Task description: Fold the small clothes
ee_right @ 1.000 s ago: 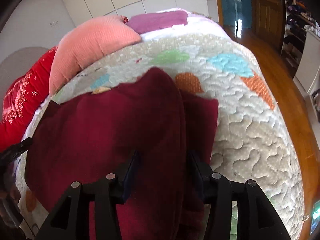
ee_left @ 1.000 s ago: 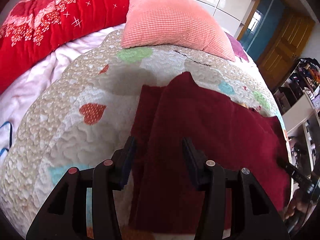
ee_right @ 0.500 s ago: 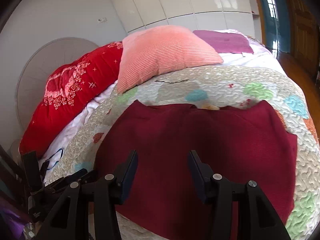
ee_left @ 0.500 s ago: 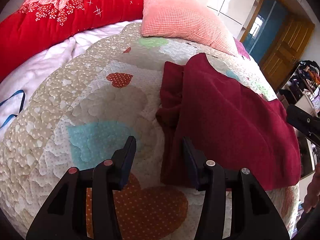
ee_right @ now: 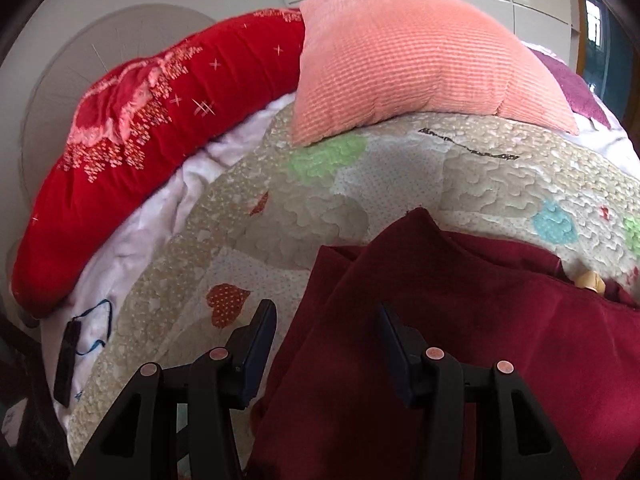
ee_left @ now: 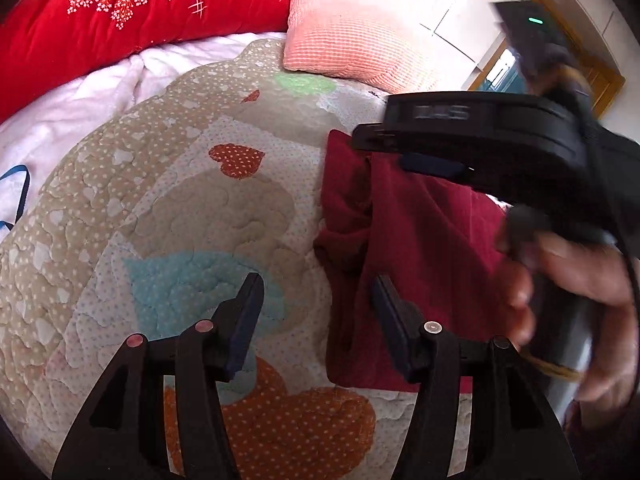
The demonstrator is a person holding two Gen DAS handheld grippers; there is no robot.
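Left wrist view: maroon garment (ee_left: 420,248) lies half-folded on the quilt (ee_left: 180,208); left gripper (ee_left: 318,320) jaws opening, empty; right gripper (ee_right: 328,344) jaws apart, gripping nothing; more folds remain.

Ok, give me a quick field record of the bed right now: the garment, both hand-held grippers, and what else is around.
garment: dark red garment, partly folded, left edge bunched, on quilt
left hand-held gripper: jaws opening, nothing between them, at garment's left edge
right hand-held gripper: open, above garment, empty
behind: pink pillow, red blanket
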